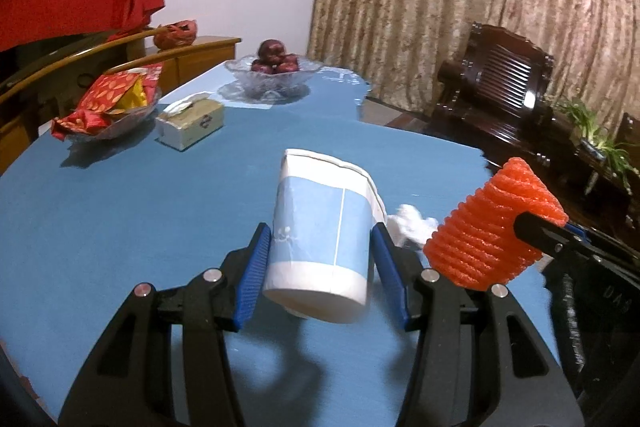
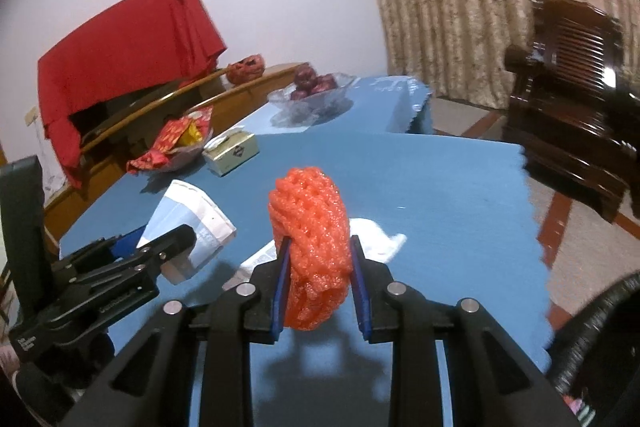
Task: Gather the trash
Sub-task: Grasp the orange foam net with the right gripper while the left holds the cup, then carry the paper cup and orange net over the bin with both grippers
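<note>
Left tongs point(image 1: 320, 259) clamping paper cup point(image 1: 320, 227), right tongs point(image 2: 320, 283) clamping orange foam net point(image 2: 312, 247), table edge point(image 2: 532, 227) rightward

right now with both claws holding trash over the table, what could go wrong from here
1. The paper cup is pinched only near its base by the left claw and tilts, so it may slip out or get crushed.
2. The orange foam net in the right claw is soft and squashed; it may spring loose.
3. The crumpled tissue is still on the table and may be forgotten.
</note>
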`<action>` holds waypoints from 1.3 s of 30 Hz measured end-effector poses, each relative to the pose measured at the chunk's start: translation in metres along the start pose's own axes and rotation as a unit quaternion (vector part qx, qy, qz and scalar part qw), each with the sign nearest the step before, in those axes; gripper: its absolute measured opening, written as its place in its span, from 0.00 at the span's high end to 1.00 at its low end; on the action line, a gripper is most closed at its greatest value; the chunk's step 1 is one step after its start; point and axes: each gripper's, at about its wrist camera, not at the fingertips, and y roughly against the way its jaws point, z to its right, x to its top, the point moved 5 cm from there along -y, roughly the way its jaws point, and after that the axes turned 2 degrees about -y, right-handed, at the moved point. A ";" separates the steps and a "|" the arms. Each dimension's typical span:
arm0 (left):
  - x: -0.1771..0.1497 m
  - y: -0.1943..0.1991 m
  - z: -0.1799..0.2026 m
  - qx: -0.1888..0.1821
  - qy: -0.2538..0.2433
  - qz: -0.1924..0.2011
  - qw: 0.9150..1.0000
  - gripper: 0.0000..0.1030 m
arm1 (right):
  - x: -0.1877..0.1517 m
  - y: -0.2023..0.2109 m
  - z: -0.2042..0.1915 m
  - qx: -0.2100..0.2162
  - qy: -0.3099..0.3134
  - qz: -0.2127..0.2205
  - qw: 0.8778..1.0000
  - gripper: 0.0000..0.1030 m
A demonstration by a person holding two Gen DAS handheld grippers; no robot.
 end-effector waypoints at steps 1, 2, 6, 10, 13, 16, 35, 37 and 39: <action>0.000 0.003 0.007 -0.006 -0.003 0.001 1.000 0.51 | 0.000 0.008 0.005 -0.006 -0.002 0.004 1.000 0.73; 0.000 0.006 0.013 -0.011 -0.006 0.002 1.000 0.51 | 0.000 0.013 0.007 -0.010 -0.003 0.007 1.000 0.73; 0.001 0.015 0.040 -0.035 -0.016 0.005 0.999 0.51 | 0.000 0.042 0.026 -0.032 -0.013 0.022 0.999 0.73; 0.002 0.025 0.069 -0.059 -0.029 0.010 0.998 0.51 | 0.001 0.067 0.041 -0.049 -0.016 0.038 0.998 0.73; 0.002 0.032 0.089 -0.074 -0.037 0.014 0.996 0.51 | 0.000 0.086 0.051 -0.060 -0.019 0.047 0.997 0.73; 0.000 0.036 0.107 -0.090 -0.045 0.015 0.995 0.51 | -0.003 0.102 0.063 -0.072 -0.023 0.054 0.996 0.73; -0.019 0.063 0.240 -0.190 -0.113 0.016 0.975 0.51 | -0.035 0.209 0.153 -0.177 -0.068 0.090 0.978 0.73; -0.023 0.065 0.256 -0.203 -0.122 0.014 0.971 0.51 | -0.039 0.218 0.163 -0.189 -0.074 0.090 0.975 0.73; -0.026 0.066 0.270 -0.213 -0.131 0.013 0.968 0.51 | -0.044 0.227 0.173 -0.200 -0.077 0.089 0.973 0.73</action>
